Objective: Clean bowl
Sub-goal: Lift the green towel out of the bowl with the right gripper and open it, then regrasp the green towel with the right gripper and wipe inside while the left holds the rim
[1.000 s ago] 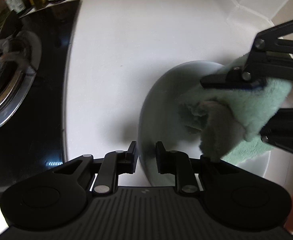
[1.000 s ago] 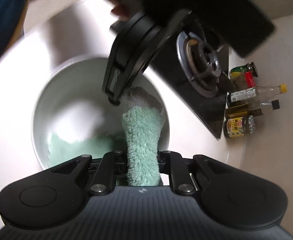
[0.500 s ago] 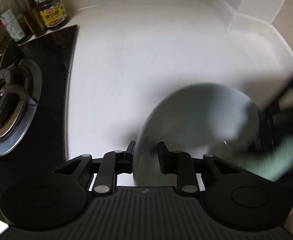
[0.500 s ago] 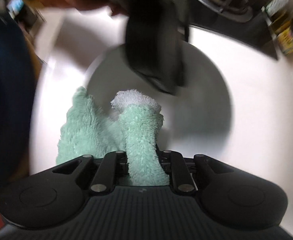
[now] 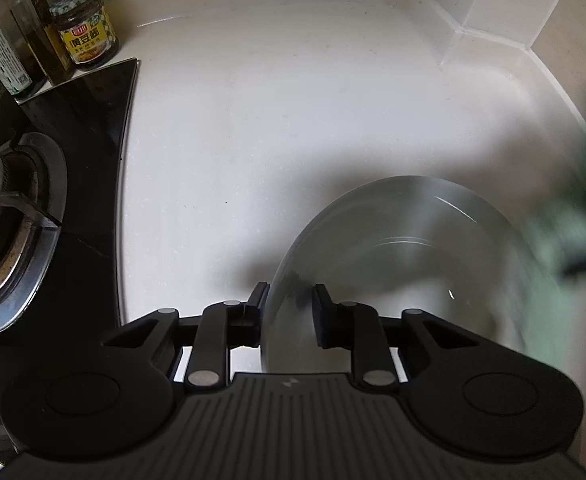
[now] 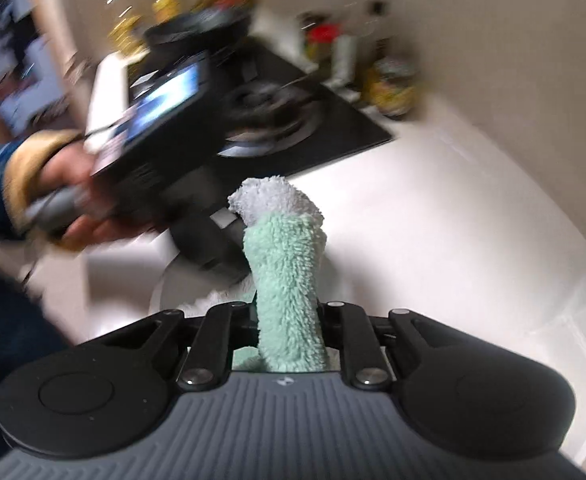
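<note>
A pale grey-green bowl sits on the white counter at the lower right of the left wrist view. My left gripper is shut on its near rim, one finger outside and one inside. My right gripper is shut on a fluffy mint-green cloth, held up off the bowl. The cloth shows as a green blur at the right edge of the left wrist view. In the blurred right wrist view, only a sliver of the bowl shows under my left gripper body.
A black gas hob with a burner lies to the left. Sauce jars and bottles stand at the back left corner. The white counter stretches back to tiled walls.
My right gripper has lifted the cloth out of the bowl and swung away to the right. My left gripper keeps its hold on the rim.
</note>
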Available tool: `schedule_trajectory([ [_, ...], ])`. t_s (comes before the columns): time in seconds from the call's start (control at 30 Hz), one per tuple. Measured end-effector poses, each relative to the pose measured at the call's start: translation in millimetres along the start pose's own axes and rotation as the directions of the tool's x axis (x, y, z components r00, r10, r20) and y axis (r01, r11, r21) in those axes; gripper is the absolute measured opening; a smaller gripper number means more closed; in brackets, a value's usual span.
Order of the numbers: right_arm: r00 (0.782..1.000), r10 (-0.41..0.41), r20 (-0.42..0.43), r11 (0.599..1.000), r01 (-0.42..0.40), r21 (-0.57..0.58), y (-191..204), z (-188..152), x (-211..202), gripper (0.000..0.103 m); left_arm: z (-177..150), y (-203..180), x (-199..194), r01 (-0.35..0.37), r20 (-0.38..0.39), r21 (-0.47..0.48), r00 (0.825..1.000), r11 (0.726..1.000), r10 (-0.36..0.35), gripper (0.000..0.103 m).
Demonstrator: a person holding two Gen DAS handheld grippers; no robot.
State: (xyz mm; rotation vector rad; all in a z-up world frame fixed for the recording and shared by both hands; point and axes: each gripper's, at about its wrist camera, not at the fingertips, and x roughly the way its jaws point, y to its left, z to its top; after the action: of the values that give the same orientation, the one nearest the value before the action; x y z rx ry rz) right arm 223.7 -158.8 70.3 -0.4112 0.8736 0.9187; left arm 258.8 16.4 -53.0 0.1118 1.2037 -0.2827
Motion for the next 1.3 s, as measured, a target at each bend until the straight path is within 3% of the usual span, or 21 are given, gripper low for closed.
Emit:
schedule_trajectory([
  [0.1,0.998,-0.06,-0.025,0.995,0.062,0.079,-26,3,38,0.02,-3,-1,-1,-0.001,-0.006,0.008,1.0,1.0,0.001,0.023],
  [0.17,0.992,-0.108,-0.06,0.987,0.115,0.116,-38,3,56,0.035,-5,1,-3,0.0,-0.008,0.009,1.0,1.0,0.0,0.023],
  [0.27,0.993,-0.097,-0.063,0.987,0.104,0.123,-43,5,51,0.033,-7,4,-5,0.007,-0.01,0.002,1.0,1.0,-0.007,0.022],
  [0.47,0.98,-0.199,0.028,0.974,0.194,0.119,-50,12,12,0.033,-8,4,-6,0.008,-0.011,0.004,1.0,1.0,-0.008,0.017],
  [0.57,0.983,-0.182,0.021,0.975,0.177,0.135,-50,6,14,0.033,-7,2,-7,0.002,-0.014,0.013,1.0,1.0,-0.002,0.018],
  [0.67,0.959,-0.275,0.074,0.958,0.267,0.106,-39,-1,9,0.033,-7,5,-7,0.012,-0.016,0.009,1.0,1.0,-0.011,0.018],
  [0.77,0.936,-0.304,0.18,0.95,0.284,0.13,-34,-4,-11,0.033,-8,6,-7,0.013,-0.016,0.007,1.0,1.0,-0.013,0.018],
  [0.83,0.928,-0.32,0.191,0.945,0.299,0.131,-31,-7,-18,0.034,-7,5,-7,0.008,-0.017,0.01,1.0,1.0,-0.008,0.018],
  [0.93,0.983,-0.182,0.03,0.98,0.179,0.084,-30,-18,3,0.032,-7,5,-7,0.009,-0.017,0.014,1.0,1.0,-0.009,0.018],
  [1.03,0.98,-0.197,-0.023,0.976,0.198,0.094,-33,-29,23,0.033,-7,5,-7,0.009,-0.018,0.02,1.0,1.0,-0.009,0.018],
  [1.13,0.995,-0.083,-0.056,0.982,0.091,0.167,-46,-30,38,0.032,-7,3,-6,0.004,-0.019,0.036,1.0,0.999,-0.003,0.018],
  [1.2,0.993,-0.062,-0.1,0.986,0.076,0.148,-49,-25,53,0.032,-7,1,-6,0.003,-0.019,0.045,1.0,0.999,-0.002,0.018],
  [1.23,0.99,-0.041,-0.138,0.989,0.06,0.134,-49,-20,64,0.031,-7,1,-6,0.003,-0.019,0.049,1.0,0.999,-0.002,0.018],
  [1.3,0.982,-0.02,-0.189,0.993,0.041,0.109,-48,-14,80,0.019,-7,-1,-5,0.002,-0.019,0.071,1.0,0.997,0.0,0.018],
])
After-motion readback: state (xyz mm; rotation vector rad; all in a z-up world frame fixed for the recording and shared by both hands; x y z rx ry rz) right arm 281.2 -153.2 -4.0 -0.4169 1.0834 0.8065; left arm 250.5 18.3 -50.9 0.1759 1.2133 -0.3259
